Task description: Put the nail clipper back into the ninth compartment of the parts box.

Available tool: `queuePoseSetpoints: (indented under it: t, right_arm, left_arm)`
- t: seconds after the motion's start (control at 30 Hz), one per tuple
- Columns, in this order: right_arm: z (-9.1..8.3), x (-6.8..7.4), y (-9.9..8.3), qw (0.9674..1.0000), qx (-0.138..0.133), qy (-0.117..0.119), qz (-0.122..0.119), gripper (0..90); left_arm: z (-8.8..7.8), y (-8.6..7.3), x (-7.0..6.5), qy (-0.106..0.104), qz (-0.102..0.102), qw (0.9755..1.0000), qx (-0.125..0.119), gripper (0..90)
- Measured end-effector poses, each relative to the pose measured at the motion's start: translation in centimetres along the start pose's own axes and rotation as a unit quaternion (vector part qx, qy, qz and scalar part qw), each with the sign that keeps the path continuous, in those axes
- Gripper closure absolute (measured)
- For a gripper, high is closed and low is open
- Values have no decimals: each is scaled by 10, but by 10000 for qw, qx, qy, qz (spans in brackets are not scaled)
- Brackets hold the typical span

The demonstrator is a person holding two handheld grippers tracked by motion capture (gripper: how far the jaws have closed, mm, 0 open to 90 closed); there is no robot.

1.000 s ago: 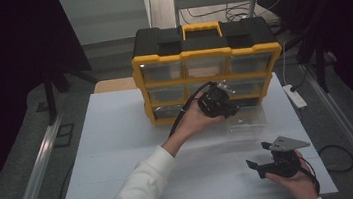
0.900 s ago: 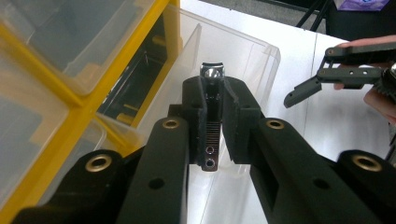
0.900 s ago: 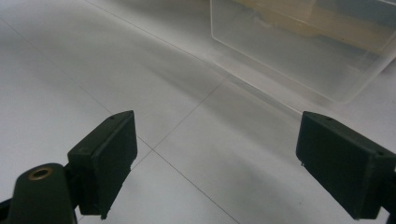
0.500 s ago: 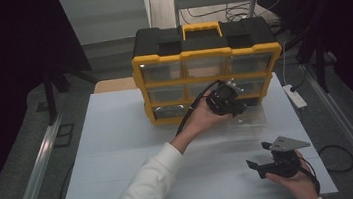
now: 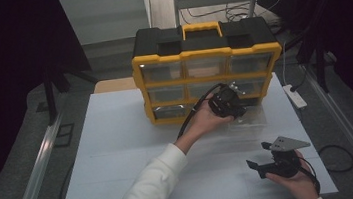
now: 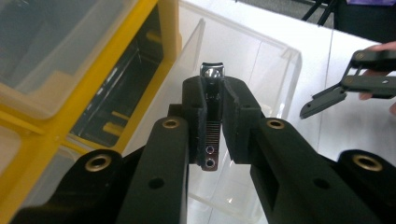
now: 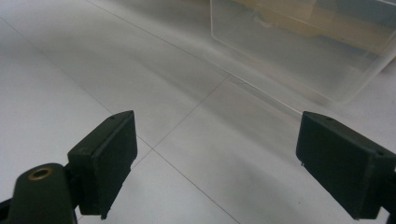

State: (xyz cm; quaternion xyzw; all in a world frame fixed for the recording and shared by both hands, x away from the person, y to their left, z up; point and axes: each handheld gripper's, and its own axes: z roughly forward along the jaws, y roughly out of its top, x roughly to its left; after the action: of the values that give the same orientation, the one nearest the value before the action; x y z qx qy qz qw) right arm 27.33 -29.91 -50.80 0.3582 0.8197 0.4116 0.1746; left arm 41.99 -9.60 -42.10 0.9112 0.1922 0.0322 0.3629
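a: at a white table (image 5: 120, 151), a person's left gripper (image 6: 215, 100) is pinching a nail clipper (image 6: 211, 121) between its jaws, holding it over a clear plastic drawer (image 6: 261, 70) that is sitting on the table in front of a yellow-and-black organizer case (image 5: 207, 76).

b: and the right gripper (image 5: 260, 166)?

a: it is resting low near the table's front edge, well apart from the drawer, with its jaws standing wide and nothing between them.

b: which step is in hand?

a: judging by the pose, the clipper is being carried to the pulled-out drawer, beside the empty slot in the case's bottom row. it is hanging above the drawer's open top, not yet lying inside.

b: what is the next move calling for?

a: probably lowering the clipper past the clear wall, then easing the jaws apart so it is dropping flat rather than bouncing off the rim. after that, the drawer likely needs sliding back into its slot.
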Motion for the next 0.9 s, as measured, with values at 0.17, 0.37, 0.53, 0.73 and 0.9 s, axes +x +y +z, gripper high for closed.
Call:
queuePoseSetpoints:
  t: [0.17,0.37,0.53,0.73,0.9]
  right_arm:
    - [0,0,0,10000,-2,1,-6,130]
    - [1,0,0,10000,9,7,-9,129]
    - [0,0,0,10000,2,-3,-7,130]
    - [0,0,0,10000,2,1,0,130]
    - [0,0,0,10000,7,-8,-3,129]
  left_arm:
    - [7,-6,1,7,-27,10000,79,797]
    - [5,-7,0,19,21,10000,21,784]
    - [-2,-7,0,30,-23,9999,-162,535]
    - [-23,-16,-1,1,-148,9981,-596,269]
    - [-42,-30,-4,122,-121,9970,-753,203]
